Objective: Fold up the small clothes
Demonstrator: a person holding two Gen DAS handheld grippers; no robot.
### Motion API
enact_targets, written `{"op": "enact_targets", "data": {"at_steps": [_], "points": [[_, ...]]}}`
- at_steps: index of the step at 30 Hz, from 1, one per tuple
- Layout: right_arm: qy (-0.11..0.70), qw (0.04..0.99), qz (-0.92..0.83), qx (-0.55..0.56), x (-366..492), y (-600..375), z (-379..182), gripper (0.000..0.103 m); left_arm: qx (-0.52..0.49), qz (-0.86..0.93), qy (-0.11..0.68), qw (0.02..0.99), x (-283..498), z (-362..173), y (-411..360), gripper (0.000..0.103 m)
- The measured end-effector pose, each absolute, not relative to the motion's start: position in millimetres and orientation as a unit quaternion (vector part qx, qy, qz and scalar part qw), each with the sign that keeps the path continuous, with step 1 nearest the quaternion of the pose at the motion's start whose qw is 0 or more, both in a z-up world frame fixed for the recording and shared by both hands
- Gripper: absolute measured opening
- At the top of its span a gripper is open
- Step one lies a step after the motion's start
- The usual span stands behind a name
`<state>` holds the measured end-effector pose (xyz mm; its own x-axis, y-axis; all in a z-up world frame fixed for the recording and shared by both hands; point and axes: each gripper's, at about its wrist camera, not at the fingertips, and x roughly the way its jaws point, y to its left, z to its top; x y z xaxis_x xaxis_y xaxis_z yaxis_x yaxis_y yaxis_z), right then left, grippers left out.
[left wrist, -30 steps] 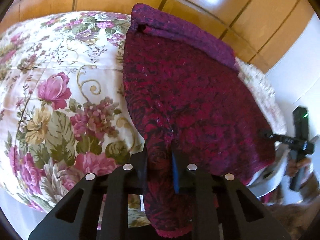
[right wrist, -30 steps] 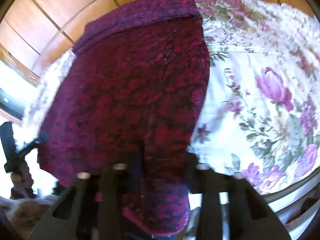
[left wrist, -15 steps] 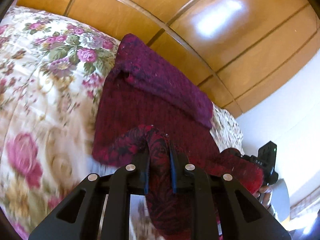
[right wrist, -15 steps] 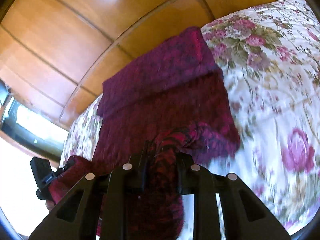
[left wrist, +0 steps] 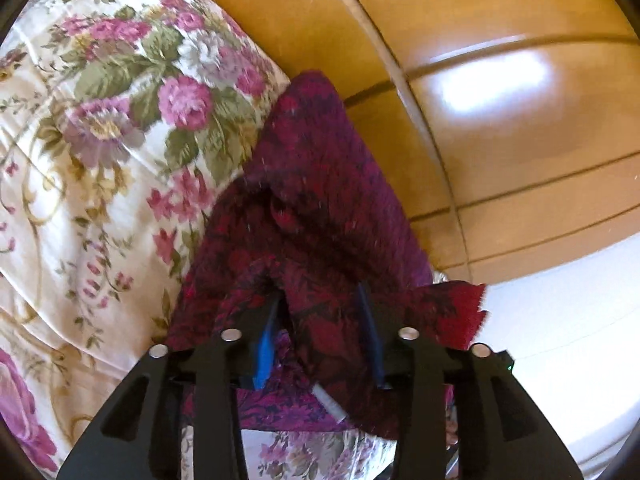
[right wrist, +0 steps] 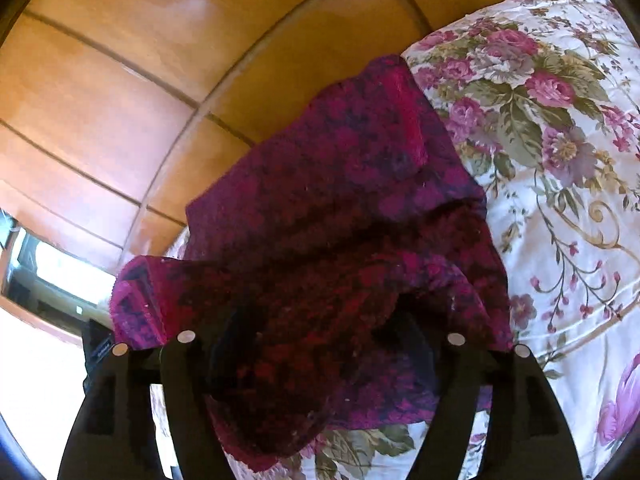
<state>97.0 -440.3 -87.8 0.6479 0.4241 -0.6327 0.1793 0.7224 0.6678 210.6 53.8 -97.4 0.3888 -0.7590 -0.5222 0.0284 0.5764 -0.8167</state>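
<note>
A dark red and purple knitted garment (left wrist: 320, 208) lies on a floral bedspread (left wrist: 100, 120), its near edge folded over onto its far part by the wooden headboard. My left gripper (left wrist: 320, 312) is open, jaws apart, with the folded cloth lying loose between them. In the right wrist view the same garment (right wrist: 340, 220) fills the centre. My right gripper (right wrist: 320, 340) is open too, its fingers wide apart and partly buried under the cloth.
A glossy wooden headboard (left wrist: 480, 80) stands right behind the garment. The floral bedspread (right wrist: 560, 160) extends to the right in the right wrist view. A white wall (left wrist: 560, 340) and a bright window (right wrist: 52, 276) lie beyond the bed's side.
Both grippers carried the garment's near edge forward over its far part, then opened. The cloth now lies loose between the jaws.
</note>
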Motion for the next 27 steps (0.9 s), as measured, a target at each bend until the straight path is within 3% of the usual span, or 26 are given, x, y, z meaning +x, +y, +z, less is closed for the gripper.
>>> {"op": "enact_targets", "data": {"at_steps": [1, 3, 4, 9, 13, 18, 19, 21, 23, 25, 27], "points": [[0.411, 0.83, 0.074, 0.37, 97.3, -442.8, -87.6, 0.075, -0.381, -0.263, 0.482, 0.744, 205.5, -95.8, 58.6, 0.046], [0.401, 0.825, 0.078, 0.39, 94.9, -450.1, -88.1, 0.079, -0.393, -0.234, 0.467, 0.757, 203.8, -93.8, 74.2, 0.076], [0.398, 0.825, 0.078, 0.394, 94.9, -450.9, -87.3, 0.081, -0.395, -0.204, 0.453, 0.773, 201.1, -92.7, 85.4, 0.081], [0.367, 0.842, 0.048, 0.392, 77.1, -464.7, -80.9, 0.098, -0.406, -0.181, 0.444, 0.777, 187.5, -102.5, 123.1, 0.083], [0.361, 0.854, 0.021, 0.375, 57.6, -478.7, -78.1, 0.098, -0.308, -0.243, 0.459, 0.797, 162.2, -103.7, 101.5, 0.086], [0.406, 0.871, 0.008, 0.276, 53.9, -457.6, -91.9, 0.095, -0.235, -0.262, 0.483, 0.802, 146.0, -126.6, 63.0, 0.086], [0.414, 0.871, 0.011, 0.263, 55.2, -452.0, -98.1, 0.083, -0.229, -0.261, 0.482, 0.804, 146.0, -128.6, 58.4, 0.085], [0.451, 0.863, 0.01, 0.227, 61.1, -438.5, -117.4, 0.07, -0.219, -0.264, 0.483, 0.805, 149.7, -130.2, 49.8, 0.049], [0.45, 0.869, -0.003, 0.204, 62.6, -433.6, -125.9, 0.063, -0.212, -0.253, 0.491, 0.807, 150.0, -129.5, 47.1, 0.034], [0.449, 0.869, -0.004, 0.207, 58.5, -434.5, -123.4, 0.04, -0.199, -0.256, 0.483, 0.814, 143.9, -123.2, 45.9, 0.028], [0.444, 0.869, 0.0, 0.218, 51.0, -436.9, -118.5, 0.03, -0.189, -0.26, 0.479, 0.817, 137.0, -118.3, 45.8, 0.025]]}}
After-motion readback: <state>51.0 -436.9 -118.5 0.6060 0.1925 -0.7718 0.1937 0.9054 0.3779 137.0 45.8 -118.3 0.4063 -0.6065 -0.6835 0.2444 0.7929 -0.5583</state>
